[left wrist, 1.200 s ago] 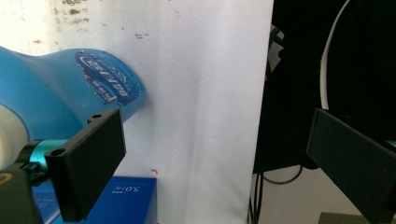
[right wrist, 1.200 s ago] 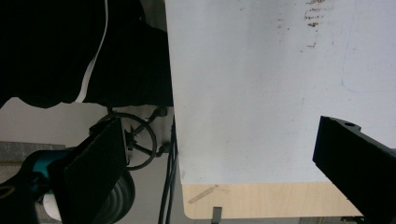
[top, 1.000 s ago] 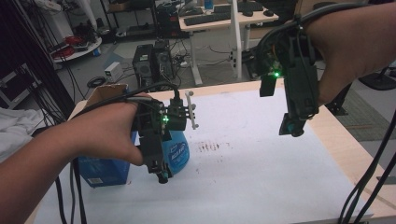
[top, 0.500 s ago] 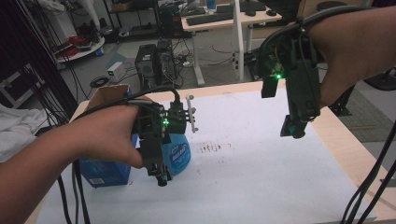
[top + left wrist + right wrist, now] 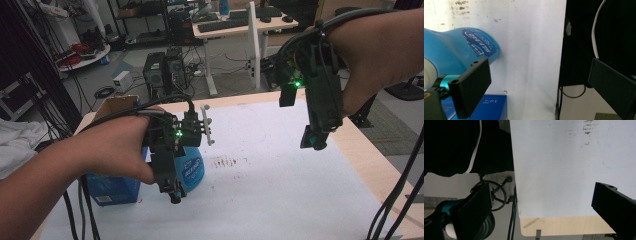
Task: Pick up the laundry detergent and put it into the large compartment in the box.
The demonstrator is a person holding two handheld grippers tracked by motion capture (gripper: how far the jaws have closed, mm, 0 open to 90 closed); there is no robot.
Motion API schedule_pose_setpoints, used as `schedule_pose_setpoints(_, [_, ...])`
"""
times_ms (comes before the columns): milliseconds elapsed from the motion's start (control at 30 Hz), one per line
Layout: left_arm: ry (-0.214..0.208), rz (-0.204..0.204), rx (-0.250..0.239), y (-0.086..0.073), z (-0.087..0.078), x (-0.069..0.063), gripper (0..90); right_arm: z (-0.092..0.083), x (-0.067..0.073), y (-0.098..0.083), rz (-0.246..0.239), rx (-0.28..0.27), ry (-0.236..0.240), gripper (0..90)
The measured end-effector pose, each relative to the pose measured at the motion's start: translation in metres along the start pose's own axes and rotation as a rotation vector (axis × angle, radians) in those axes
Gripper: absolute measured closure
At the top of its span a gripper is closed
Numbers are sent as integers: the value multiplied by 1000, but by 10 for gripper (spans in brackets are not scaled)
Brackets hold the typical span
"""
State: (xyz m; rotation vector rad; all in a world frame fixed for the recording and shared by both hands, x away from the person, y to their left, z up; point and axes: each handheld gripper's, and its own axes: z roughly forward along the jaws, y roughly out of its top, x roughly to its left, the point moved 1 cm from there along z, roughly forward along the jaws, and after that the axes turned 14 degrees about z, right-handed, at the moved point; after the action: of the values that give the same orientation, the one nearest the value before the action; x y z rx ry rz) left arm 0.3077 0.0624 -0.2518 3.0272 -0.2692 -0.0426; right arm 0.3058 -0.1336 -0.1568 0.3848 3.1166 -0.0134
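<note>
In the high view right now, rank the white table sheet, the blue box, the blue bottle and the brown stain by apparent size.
1. White table sheet, by far.
2. Blue box, partly hidden behind the left hand.
3. Blue bottle, mostly hidden by the left gripper, so its rank against the box is unsure.
4. Brown stain.

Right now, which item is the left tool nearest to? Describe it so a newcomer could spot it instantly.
Start at the white sheet covering the table, then go to its left side, under the left tool. There a blue plastic bottle with a darker oval label lies on its side. The neighbouring blue box is flat-sided and square-cornered; the bottle is rounded and glossy.
</note>
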Motion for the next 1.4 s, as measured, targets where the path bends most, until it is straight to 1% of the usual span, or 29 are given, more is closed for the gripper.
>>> schedule_pose_setpoints(133, [0, -5, 3, 0, 1, -1, 46, -3, 1, -2, 4, -4, -6, 21])
schedule_pose_setpoints(233, [4, -12, 8, 0, 1, -3, 46, -3, 2, -2, -3, -5, -12, 21])
schedule_pose_setpoints(333, [9, -29, 9, -1, 2, -6, 46, -3, 3, -1, -16, -3, -14, 21])
schedule_pose_setpoints(367, [13, -40, -1, -1, 1, -8, 46, -2, 3, -1, -27, -5, -21, 21])
schedule_pose_setpoints(400, [13, -40, -1, -1, 1, -8, 46, -2, 3, -1, -27, -5, -21, 21])
schedule_pose_setpoints(467, [18, -43, -8, -1, -1, -9, 46, -3, 4, -1, -29, -8, -25, 21])
schedule_pose_setpoints(500, [42, -62, -22, 0, -8, -11, 46, -3, 4, -3, -33, -12, -27, 21])
schedule_pose_setpoints(567, [43, -71, -26, 0, -11, -11, 46, -2, 4, -4, -35, -3, -32, 21])
schedule_pose_setpoints(600, [41, -83, -33, -1, -14, -12, 46, -2, 4, -4, -35, -3, -32, 21])
schedule_pose_setpoints(633, [43, -105, -44, -1, -20, -11, 46, -2, 6, -5, -32, 6, -35, 21])
schedule_pose_setpoints(667, [43, -105, -44, -1, -20, -11, 46, -2, 6, -5, -32, 6, -35, 21])
schedule_pose_setpoints(700, [44, -115, -43, -1, -22, -11, 46, -2, 6, -6, -34, 4, -35, 21])
schedule_pose_setpoints(733, [41, -139, -41, -2, -28, -9, 46, -2, 7, -7, -36, 3, -34, 21])
schedule_pose_setpoints(767, [43, -149, -42, -2, -30, -8, 46, -3, 7, -8, -33, 4, -37, 21])
schedule_pose_setpoints(800, [43, -149, -42, -2, -30, -8, 46, -3, 7, -8, -33, 4, -37, 21])
schedule_pose_setpoints(833, [39, -171, -40, -3, -34, -5, 46, -4, 6, -9, -33, 1, -38, 21])
schedule_pose_setpoints(867, [39, -171, -40, -3, -34, -5, 46, -4, 6, -9, -33, 1, -38, 21])
schedule_pose_setpoints(933, [37, -202, -44, -5, -38, -1, 46, -5, 6, -10, -26, 2, -39, 21])
schedule_pose_setpoints(967, [38, -236, -61, -7, -41, 2, 46, -5, 6, -10, -26, 4, -38, 21])
schedule_pose_setpoints(1000, [38, -236, -61, -7, -41, 2, 46, -5, 5, -10, -29, 3, -41, 21])
schedule_pose_setpoints(1033, [54, -268, -75, -10, -45, 8, 46, -5, 5, -9, -26, 4, -41, 21])
schedule_pose_setpoints(1067, [54, -268, -75, -10, -45, 8, 46, -5, 4, -9, -30, 6, -40, 21])
schedule_pose_setpoints(1100, [55, -294, -82, -12, -46, 10, 46, -5, 5, -9, -18, 7, -36, 21])
schedule_pose_setpoints(1133, [55, -311, -84, -14, -48, 13, 46, -5, 5, -9, -18, 7, -36, 21])
schedule_pose_setpoints(1200, [69, -330, -86, -15, -49, 16, 46, -5, 4, -8, -24, 7, -35, 21])
schedule_pose_setpoints(1267, [65, -349, -86, -16, -51, 20, 46, -6, 4, -7, -25, 7, -34, 21])
schedule_pose_setpoints(1333, [70, -379, -97, -17, -52, 25, 46, -7, 4, -7, -25, 4, -35, 21])
schedule_pose_setpoints(1367, [74, -429, -110, -21, -54, 31, 46, -8, 4, -6, -20, 7, -33, 21])
schedule_pose_setpoints(1400, [74, -429, -110, -21, -54, 31, 46, -8, 4, -6, -20, 7, -33, 21])
